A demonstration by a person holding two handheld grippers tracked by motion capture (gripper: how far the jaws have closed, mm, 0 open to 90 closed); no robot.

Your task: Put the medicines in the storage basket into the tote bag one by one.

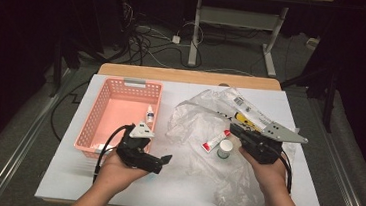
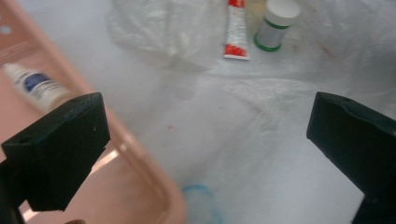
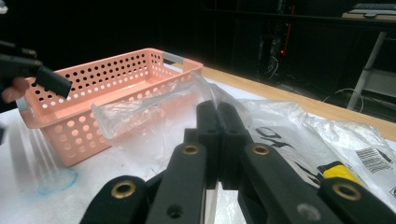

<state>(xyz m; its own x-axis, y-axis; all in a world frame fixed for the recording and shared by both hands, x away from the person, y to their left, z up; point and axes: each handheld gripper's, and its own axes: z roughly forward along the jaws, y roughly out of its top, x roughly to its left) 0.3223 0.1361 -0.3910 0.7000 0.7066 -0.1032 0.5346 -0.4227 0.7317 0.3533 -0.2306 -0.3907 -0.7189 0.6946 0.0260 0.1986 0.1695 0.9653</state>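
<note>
Clear plastic bag (image 1: 203, 130) pinched in my right gripper (image 3: 217, 114), tube (image 1: 216, 140) and bottle (image 1: 225, 148) lying on it. Left gripper (image 2: 205, 135) open, empty beside basket (image 1: 101, 112): approach tube level, jaws straddling it.

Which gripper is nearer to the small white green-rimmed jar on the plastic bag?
Right. The right gripper, shut on the plastic bag, sits just beside the jar. The left gripper, jaws open, hovers by the pink basket, farther off.

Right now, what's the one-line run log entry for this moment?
left gripper: open, empty, beside pink basket | right gripper: shut on plastic bag | tube, small jar: on bag
</note>
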